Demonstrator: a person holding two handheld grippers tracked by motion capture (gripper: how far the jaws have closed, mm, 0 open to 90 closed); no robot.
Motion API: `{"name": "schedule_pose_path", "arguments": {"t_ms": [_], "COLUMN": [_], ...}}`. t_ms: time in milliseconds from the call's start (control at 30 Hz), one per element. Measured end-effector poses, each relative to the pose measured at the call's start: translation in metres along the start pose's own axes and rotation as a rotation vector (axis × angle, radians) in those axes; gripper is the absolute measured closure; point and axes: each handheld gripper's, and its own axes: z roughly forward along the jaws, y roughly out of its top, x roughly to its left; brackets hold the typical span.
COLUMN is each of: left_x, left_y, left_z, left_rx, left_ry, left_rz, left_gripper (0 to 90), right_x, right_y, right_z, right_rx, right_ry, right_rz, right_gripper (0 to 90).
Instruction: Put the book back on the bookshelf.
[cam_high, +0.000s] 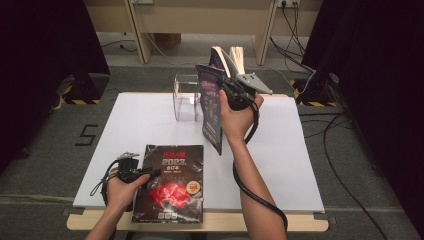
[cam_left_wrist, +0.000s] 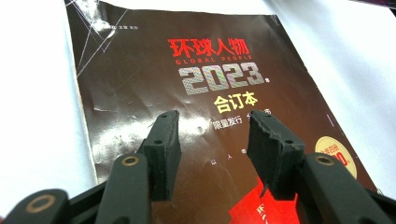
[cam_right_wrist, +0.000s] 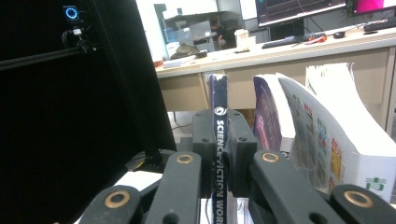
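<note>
**One magazine flat, one lifted**

Near left, the left hand-held gripper (cam_high: 131, 169) hovers, jaws spread wide, over the dark magazine (cam_high: 170, 182) lying on the table (cam_high: 280, 165). Farther off, the right hand-held gripper (cam_high: 235, 92) clamps a purple magazine (cam_high: 210, 105) upright beside the clear stand (cam_high: 185, 97).

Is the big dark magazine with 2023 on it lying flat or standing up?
Lying flat. The dark glossy 2023 magazine rests cover-up on the white table, closed, with the left gripper open just above its cover.
</note>
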Motion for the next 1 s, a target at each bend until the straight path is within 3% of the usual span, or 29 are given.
{"name": "schedule_pose_path", "arguments": {"t_ms": [1000], "left_x": [0.002], "left_y": [-0.001], "left_z": [0.001], "left_rx": [0.001], "left_ry": [-0.002], "left_rz": [-0.006], "left_gripper": [53.2], "right_x": [0.004], "right_y": [0.003], "right_z": [0.021], "right_rx": [-0.019], "right_ry": [-0.024], "right_rz": [-0.005], "right_gripper": [84.6]}}
